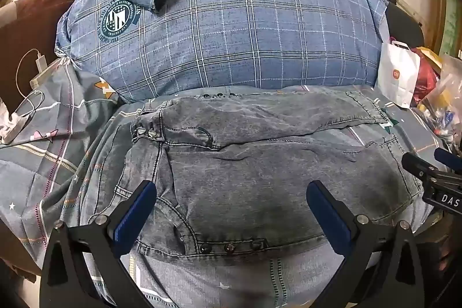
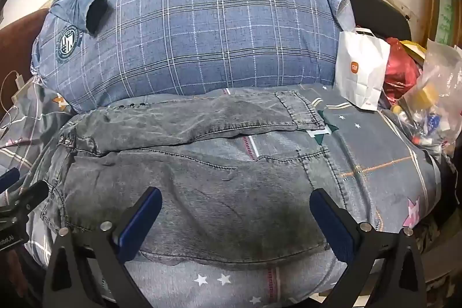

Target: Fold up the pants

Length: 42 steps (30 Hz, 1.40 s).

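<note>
1. One pair of faded grey denim pants lies spread flat on the star-patterned bedsheet, in front of one blue plaid pillow.
2. Two grippers: left gripper and right gripper, fingers spread wide, empty.
3. Pants sit beneath and between both finger pairs.

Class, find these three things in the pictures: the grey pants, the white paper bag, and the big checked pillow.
pants (image 1: 260, 178): left wrist view, on the near leg's cloth.
paper bag (image 2: 361, 71): right wrist view, on its front face.
pillow (image 1: 231, 28): left wrist view, on the middle of its checked cover.
</note>
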### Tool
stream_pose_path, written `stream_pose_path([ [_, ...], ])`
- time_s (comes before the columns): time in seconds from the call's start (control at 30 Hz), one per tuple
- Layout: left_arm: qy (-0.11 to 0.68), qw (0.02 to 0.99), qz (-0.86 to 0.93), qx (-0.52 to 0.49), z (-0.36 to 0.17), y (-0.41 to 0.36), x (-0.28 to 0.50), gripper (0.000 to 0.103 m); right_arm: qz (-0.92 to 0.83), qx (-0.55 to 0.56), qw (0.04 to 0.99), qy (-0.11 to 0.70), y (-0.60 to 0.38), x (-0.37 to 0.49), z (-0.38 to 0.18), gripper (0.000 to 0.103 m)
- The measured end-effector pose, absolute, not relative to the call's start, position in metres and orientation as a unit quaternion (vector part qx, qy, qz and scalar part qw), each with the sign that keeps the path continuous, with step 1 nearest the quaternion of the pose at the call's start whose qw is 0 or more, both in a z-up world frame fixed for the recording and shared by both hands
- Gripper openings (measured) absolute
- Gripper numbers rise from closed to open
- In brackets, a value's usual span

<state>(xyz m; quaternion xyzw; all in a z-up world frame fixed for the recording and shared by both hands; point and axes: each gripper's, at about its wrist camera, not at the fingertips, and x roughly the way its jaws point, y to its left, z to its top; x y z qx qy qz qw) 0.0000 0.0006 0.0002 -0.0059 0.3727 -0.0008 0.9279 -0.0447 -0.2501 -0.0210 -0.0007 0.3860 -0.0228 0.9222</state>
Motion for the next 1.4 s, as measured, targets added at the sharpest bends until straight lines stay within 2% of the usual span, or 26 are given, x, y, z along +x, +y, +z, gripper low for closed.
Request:
stream_pose_path([
  [0.3,0.372,0.928,0.003,-0.012,0.001,0.01,0.0,0.103,-0.015,-0.019,0.925,0.378,-0.24,-0.041,-0.026,0.103],
  [1.17,0.387,0.922,0.012,-0.012,-0.013,0.013,0.002,0.103,-0.004,0.014,0.921,0.39,-0.248,-0.042,-0.035,0.103],
  [1.3,0.39,0.92,0.018,-0.026,-0.017,0.033,0.001,0.103,-0.006,0.043,0.914,0.404,-0.269,-0.048,-0.041,0.103],
  [1.4,0.398,0.916,0.035,-0.039,-0.028,0.058,0.0,0.103,0.003,0.122,0.897,0.426,-0.31,-0.057,-0.052,0.103],
])
